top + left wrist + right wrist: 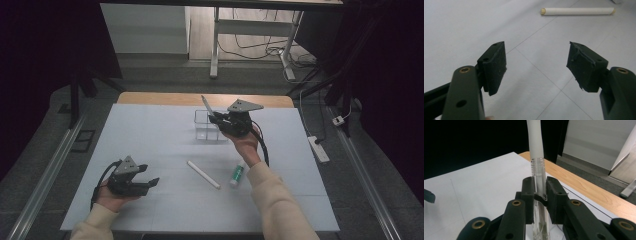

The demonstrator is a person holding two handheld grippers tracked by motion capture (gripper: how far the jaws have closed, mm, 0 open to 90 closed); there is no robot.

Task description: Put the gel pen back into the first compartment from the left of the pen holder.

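Note:
My right gripper (216,119) is shut on a slim pen-like tube (206,106) with a clear barrel and a long white upper part, held tilted over a clear plastic box (207,131) at the far middle of the mat. In the right gripper view the pads (527,195) press on the clear barrel (537,170) from both sides. My left gripper (150,184) rests low at the front left, open, with nothing between its jaws (536,65). A white stick (203,174) lies on the mat between the hands, also seen ahead of the left jaws (576,11).
A small white and green tube (237,173) lies by the right forearm. The light mat (150,135) covers a wooden table (150,98). Beyond it stand a desk frame (215,45) and floor cables. A power strip (318,148) lies on the floor to the right.

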